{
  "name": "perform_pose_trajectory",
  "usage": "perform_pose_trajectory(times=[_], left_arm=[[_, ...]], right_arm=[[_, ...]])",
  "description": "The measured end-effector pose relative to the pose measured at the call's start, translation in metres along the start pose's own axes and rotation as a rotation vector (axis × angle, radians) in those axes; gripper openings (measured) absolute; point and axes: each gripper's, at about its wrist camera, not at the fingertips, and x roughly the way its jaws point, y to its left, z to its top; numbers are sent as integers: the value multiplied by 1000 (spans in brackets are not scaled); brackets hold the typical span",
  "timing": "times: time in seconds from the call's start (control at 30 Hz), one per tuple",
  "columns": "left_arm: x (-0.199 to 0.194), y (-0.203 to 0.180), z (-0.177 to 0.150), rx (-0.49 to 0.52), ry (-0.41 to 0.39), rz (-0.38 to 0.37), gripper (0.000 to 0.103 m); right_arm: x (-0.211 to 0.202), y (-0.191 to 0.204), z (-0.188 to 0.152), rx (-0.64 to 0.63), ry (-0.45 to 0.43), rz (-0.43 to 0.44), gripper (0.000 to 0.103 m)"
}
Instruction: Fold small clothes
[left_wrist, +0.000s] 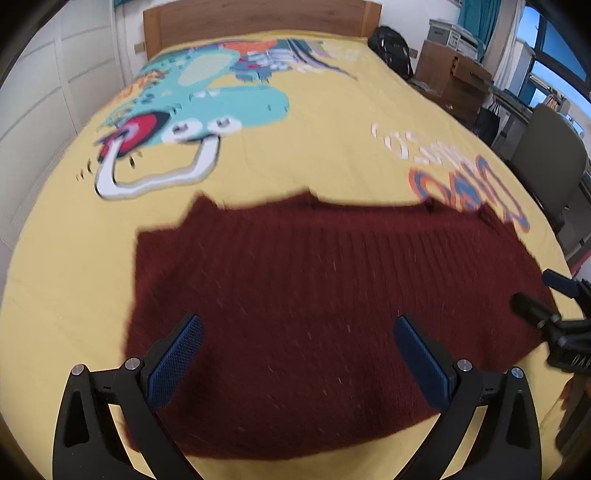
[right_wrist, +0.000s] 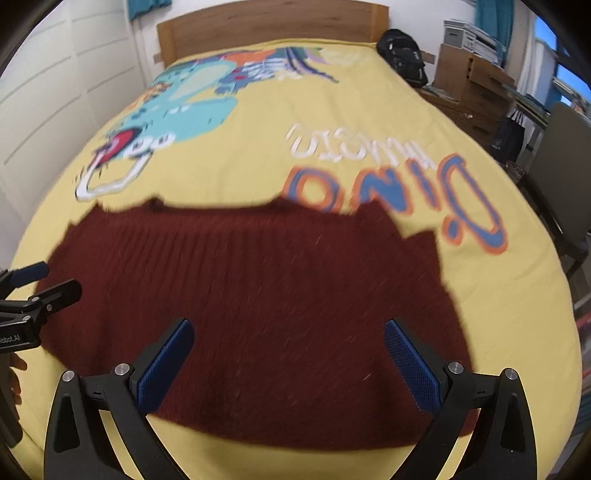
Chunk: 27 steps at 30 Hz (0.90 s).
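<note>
Left hand-held gripper (left_wrist: 299, 363) and right hand-held gripper (right_wrist: 290, 365) jaws spread wide, empty, above maroon sweater (left_wrist: 314, 295) flat on yellow bedspread (left_wrist: 314, 147).

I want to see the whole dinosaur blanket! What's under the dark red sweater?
The dark red sweater lies flat on the yellow bedspread. It covers the bottom of the orange and blue letters; whatever else is printed beneath it is hidden.

Left gripper (left_wrist: 298, 363) and right gripper (right_wrist: 289, 365): matte black angular arms, triangular cut-outs, silver round screw heads at pivots. Fingers (left_wrist: 176, 360) faced with blue cross-hatched textured pads. White lettering on body, partly cut off.
</note>
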Motion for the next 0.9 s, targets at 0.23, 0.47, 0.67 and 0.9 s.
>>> perform_pose_trajectory(times=[0.23, 0.47, 0.67, 0.9], left_arm=[[31, 13, -29, -4, 71, 47, 102], [28, 38, -39, -24, 46, 81, 102], [24, 58, -48, -48, 42, 85, 102], [27, 64, -48, -79, 60, 72, 102]], right_arm=[[35, 4, -39, -31, 58, -44, 102], [35, -36, -42, 56, 63, -57, 102], [29, -61, -47, 87, 61, -61, 102], [34, -61, -58, 90, 52, -49, 103]])
